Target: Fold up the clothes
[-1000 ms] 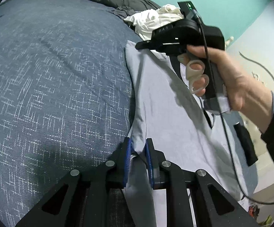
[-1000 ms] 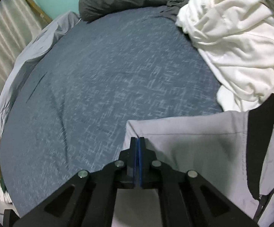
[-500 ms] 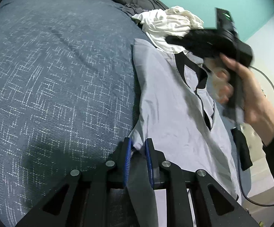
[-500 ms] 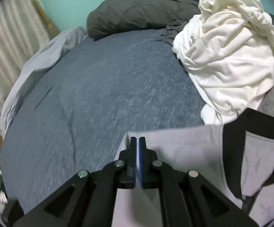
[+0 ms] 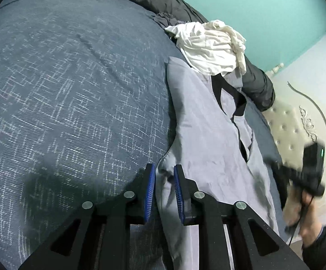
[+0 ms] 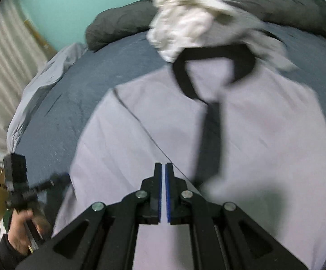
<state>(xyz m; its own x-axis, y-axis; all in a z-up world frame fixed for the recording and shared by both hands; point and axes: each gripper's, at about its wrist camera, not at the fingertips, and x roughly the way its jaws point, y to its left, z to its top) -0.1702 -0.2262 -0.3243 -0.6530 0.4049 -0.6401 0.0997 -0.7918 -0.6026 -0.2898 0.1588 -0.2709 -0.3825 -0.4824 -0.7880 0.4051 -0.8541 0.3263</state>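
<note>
The left gripper (image 5: 164,191) has its blue-padded jaws a little spread, and a bunched edge of the light grey garment (image 5: 205,135) sits between them; whether the pads really press the cloth I cannot tell. The right gripper (image 6: 163,186) has its jaws almost pressed together with only a thin slit, and nothing is seen between them; it hangs over the middle of the same garment (image 6: 158,123).

The garment lies spread on the blue bed cover (image 5: 68,103), ahead of both pairs of jaws. One straight crease runs from the right jaws away to the left. It is not a compact folded packet, so I judge that most of the folding remains.

The cloth looks thin, smooth and limp, with a black collar band (image 6: 214,54). The cover is a woven fabric with white crosshatch. Beyond the collar lies a crumpled white garment (image 5: 210,45), surely unfolded, and behind it a dark grey duvet (image 6: 122,27), soft and thick.
</note>
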